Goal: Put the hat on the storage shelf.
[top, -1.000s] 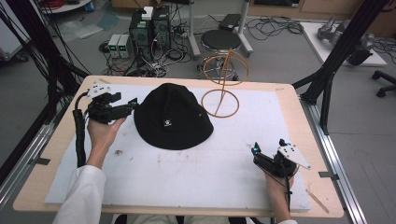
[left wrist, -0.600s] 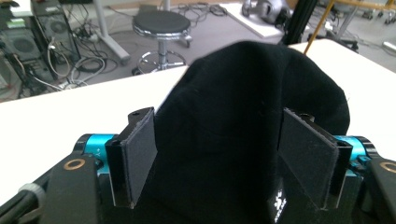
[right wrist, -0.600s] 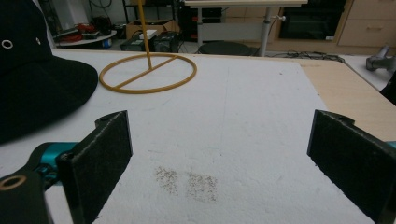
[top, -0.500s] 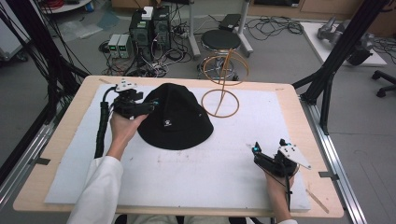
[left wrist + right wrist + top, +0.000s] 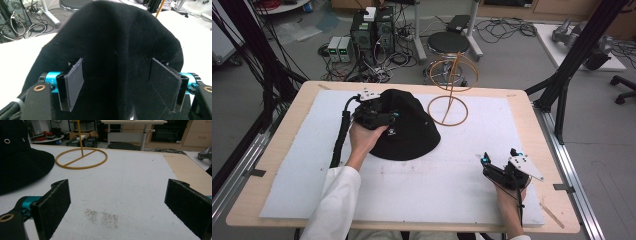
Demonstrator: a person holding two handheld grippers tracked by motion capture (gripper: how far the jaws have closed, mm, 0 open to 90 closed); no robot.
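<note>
Covering wooden table (image 5: 277,145): white mat (image 5: 452,180)

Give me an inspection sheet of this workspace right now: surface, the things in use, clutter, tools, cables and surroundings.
Surface: white foam mat on a wooden table; a faint brown speckled stain in front of the right tool.
Job's things: black bucket hat lying on the mat; yellow wire hat stand upright just beside it.
Clutter: nothing seen.
Grippers: left tool open, jaws astride the hat's crown, not yet closed; right tool open, resting low over bare mat.
Cables: left tool's black cable trails back along the mat.
Surroundings: round stool, computer boxes and loose floor wiring behind the table; black frame struts at both sides.
</note>
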